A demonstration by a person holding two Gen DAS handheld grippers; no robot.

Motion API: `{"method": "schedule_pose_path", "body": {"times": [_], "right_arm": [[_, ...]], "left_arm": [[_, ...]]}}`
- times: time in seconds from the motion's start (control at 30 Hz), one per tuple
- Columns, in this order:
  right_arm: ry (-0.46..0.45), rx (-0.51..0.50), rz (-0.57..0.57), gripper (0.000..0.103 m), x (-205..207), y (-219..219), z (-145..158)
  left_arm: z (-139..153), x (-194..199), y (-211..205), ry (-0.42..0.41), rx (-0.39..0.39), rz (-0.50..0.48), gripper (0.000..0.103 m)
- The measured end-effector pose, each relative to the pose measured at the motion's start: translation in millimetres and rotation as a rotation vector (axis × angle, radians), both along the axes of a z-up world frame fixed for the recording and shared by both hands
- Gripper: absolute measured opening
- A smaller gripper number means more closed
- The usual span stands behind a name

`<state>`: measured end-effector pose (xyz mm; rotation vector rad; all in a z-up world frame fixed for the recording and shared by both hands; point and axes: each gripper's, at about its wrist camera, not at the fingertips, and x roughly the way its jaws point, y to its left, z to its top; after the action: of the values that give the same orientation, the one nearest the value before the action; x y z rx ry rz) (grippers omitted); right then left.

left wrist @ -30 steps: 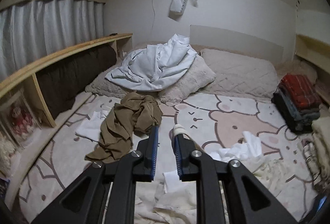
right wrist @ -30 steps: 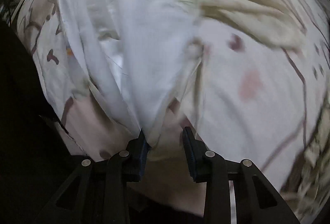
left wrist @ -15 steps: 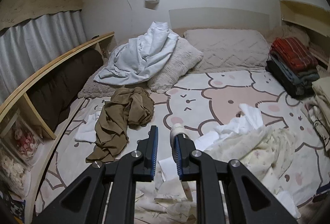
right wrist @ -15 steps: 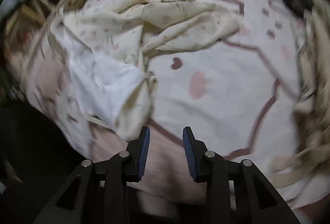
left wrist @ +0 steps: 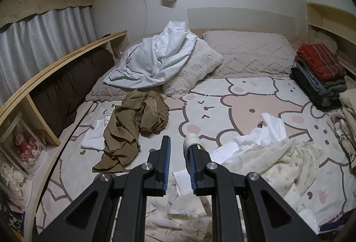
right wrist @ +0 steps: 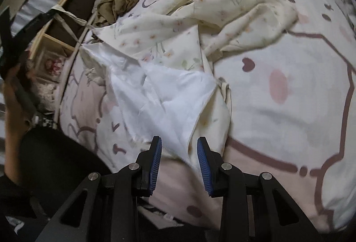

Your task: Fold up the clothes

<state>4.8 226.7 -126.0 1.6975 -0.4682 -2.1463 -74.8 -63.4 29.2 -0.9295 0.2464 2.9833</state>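
From the left wrist, the left gripper (left wrist: pixel 178 148) hangs above the bed with its jaws a narrow gap apart and nothing between them, looking out over the cartoon-print sheet (left wrist: pixel 244 108); this high stance seems one for surveying, since it takes in the whole spread: a crumpled brown garment (left wrist: pixel 133 124) to the left, a pale blue one (left wrist: pixel 155 59) heaped on the pillows (left wrist: pixel 249 57), a folded stack (left wrist: pixel 318 72) against the far right edge, and the floral cream garment (left wrist: pixel 278 164) rumpled at near right; from the right wrist, the right gripper (right wrist: pixel 179 153) sits low with its jaws wide apart and empty, a corner of that floral cream garment (right wrist: pixel 173 46) reaching just between the tips, probably so that an edge can be taken; only this view shows its white lining (right wrist: pixel 164 99) turned outward and the pleats near the hem; only the left view shows the stack and the other loose clothes.
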Motion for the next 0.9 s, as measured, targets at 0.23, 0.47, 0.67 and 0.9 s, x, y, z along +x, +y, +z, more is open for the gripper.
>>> {"method": "schedule_pose_path", "body": {"times": [0.23,0.47,0.67,0.9], "right_arm": [[-0.023,-0.022,-0.086,0.035,-32.6,11.2,-13.8],[-0.164,-0.163,-0.176,0.034,-37.8,23.7,-47.2],[-0.042,-0.205,-0.178,0.006,-50.4,3.0,-33.1],[0.274,0.253,-0.175,0.003,-80.0,11.7,30.5]], "left_arm": [[-0.5,0.3,-10.0,-0.004,0.017,0.019,0.017],[-0.3,0.7,-13.9,-0.004,0.039,0.010,0.017],[28.1,6.6,-16.2,0.080,0.101,0.007,0.017],[87.0,11.8,-14.0,0.221,0.166,0.007,0.017]]}}
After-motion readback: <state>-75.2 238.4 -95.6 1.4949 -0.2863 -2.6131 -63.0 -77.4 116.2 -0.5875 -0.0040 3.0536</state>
